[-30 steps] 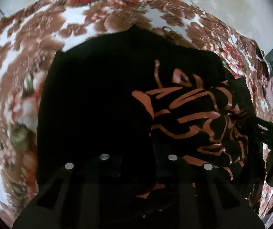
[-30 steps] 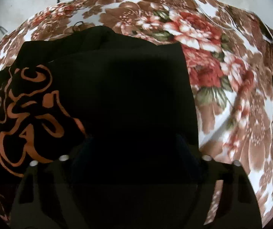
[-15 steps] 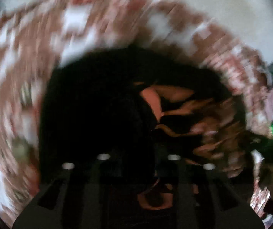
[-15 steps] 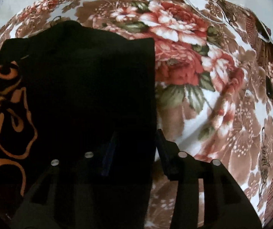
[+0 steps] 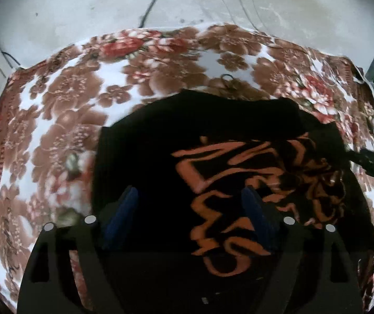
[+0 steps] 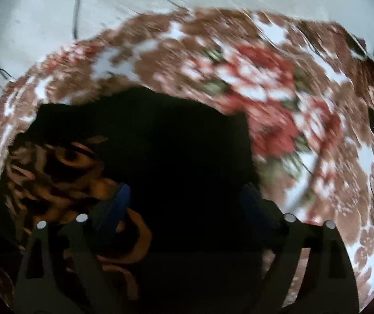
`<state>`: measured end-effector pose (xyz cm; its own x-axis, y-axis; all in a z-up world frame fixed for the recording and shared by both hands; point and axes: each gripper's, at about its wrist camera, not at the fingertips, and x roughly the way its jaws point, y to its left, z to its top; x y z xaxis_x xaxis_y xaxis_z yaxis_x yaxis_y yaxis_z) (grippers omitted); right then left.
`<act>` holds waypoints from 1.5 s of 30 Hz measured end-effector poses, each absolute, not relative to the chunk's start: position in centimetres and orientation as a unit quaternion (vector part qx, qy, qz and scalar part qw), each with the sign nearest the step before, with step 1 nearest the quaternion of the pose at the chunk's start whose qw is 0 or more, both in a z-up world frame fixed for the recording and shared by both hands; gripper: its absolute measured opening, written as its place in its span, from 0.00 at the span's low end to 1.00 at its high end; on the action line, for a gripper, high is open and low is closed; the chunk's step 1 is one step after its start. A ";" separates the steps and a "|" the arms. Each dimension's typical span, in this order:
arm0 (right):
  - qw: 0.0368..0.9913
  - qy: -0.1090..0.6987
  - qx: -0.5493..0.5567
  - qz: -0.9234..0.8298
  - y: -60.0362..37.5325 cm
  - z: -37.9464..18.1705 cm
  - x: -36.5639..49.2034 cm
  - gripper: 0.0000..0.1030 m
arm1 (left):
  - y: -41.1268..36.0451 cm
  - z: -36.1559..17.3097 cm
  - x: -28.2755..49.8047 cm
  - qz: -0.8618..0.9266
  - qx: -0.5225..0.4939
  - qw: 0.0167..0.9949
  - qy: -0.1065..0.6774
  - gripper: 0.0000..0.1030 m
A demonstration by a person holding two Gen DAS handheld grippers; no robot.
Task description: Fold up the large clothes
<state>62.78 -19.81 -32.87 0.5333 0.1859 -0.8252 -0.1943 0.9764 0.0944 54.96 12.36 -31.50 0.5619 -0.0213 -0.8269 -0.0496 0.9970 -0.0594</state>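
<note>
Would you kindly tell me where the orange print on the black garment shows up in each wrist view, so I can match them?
Left wrist view: the orange print sits right of centre, running down toward the lower middle.
Right wrist view: the orange print lies at the lower left, blurred.
Shared landmark: the floral blanket under the black garment.

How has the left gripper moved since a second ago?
Yes: left gripper has pulled back from the floral blanket; more floor shows, the black garment looks smaller. Jaws just opened, gripping nothing.
</note>
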 end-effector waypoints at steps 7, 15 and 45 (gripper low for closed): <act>0.861 0.481 -0.059 0.151 -11.8 -35.6 63.3 0.88 | 9.5 -36.3 54.9 0.004 -0.047 0.870 0.491 0.80; 0.857 0.501 -0.046 0.110 -13.5 -38.2 65.2 0.95 | 9.5 -37.5 54.6 0.018 -0.011 0.869 0.495 0.87; 0.799 0.599 0.023 0.054 -30.2 -38.4 37.2 0.95 | 17.1 -36.9 26.3 0.081 -0.038 0.794 0.602 0.87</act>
